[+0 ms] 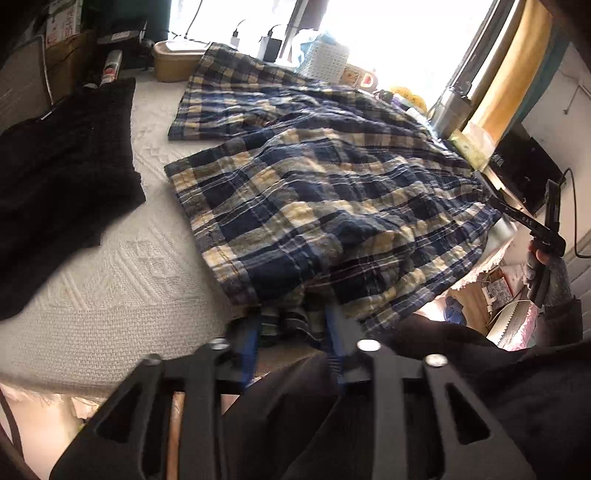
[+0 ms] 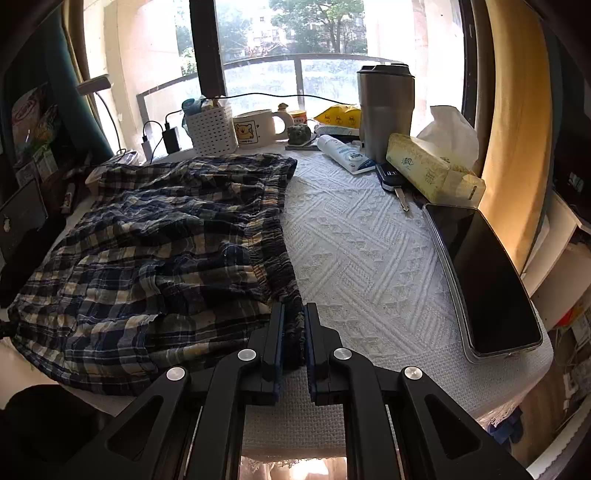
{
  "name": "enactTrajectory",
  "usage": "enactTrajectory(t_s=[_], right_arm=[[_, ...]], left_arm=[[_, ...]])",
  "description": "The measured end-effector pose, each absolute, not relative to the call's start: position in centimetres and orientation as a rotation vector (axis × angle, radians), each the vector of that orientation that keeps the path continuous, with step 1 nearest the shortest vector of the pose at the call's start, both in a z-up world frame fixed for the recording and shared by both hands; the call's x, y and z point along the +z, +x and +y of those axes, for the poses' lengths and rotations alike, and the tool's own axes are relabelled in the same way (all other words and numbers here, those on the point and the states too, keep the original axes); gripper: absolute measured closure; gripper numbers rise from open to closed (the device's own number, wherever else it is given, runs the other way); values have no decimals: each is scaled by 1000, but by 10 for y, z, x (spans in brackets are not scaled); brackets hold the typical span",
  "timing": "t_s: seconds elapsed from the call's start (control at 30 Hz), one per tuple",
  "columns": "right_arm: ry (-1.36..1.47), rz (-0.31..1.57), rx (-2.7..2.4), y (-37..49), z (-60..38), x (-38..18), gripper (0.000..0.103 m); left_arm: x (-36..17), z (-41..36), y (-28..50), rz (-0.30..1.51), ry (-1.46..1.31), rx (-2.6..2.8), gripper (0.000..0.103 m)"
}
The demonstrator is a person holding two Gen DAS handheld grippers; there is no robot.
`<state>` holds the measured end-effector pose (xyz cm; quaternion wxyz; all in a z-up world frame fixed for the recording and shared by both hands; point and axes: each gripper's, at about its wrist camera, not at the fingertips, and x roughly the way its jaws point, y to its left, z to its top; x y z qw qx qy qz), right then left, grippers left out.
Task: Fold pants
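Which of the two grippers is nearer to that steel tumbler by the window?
The right. The right gripper grips the plaid pants' waistband end, on the side where the steel tumbler stands. The left gripper holds the leg end, farther away.

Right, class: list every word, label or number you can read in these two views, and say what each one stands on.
No text is clear enough to quote.
tissue pack: Chinese characters, too blurred to quote.
white tube: blue print, too small.
mug: a line under the bear picture, blurred.
box: red characters, blurred.
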<state>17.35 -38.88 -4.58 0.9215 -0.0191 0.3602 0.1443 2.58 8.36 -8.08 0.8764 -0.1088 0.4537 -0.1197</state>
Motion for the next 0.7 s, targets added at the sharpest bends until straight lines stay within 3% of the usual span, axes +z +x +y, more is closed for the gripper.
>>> enactTrajectory(t_s=[0.07,0.13,0.2,0.27,0.7], right_arm=[[-55,729,290,171,-389,-43,84],[-65,711,283,167,-390,-39,72],[-67,694,275,164,-394,-35,37],[-69,668,263,159,-396,-31,27],[-240,687,150,139,-405,-44,27]], left_arm=[[-77,85,20,908,-216,-252,38],[-75,86,17,880,-199,-250,34],[-73,85,14,860,-174,-231,32],[-72,83,10,840,-142,-218,30],[-92,65,-17,800,45,-126,26]])
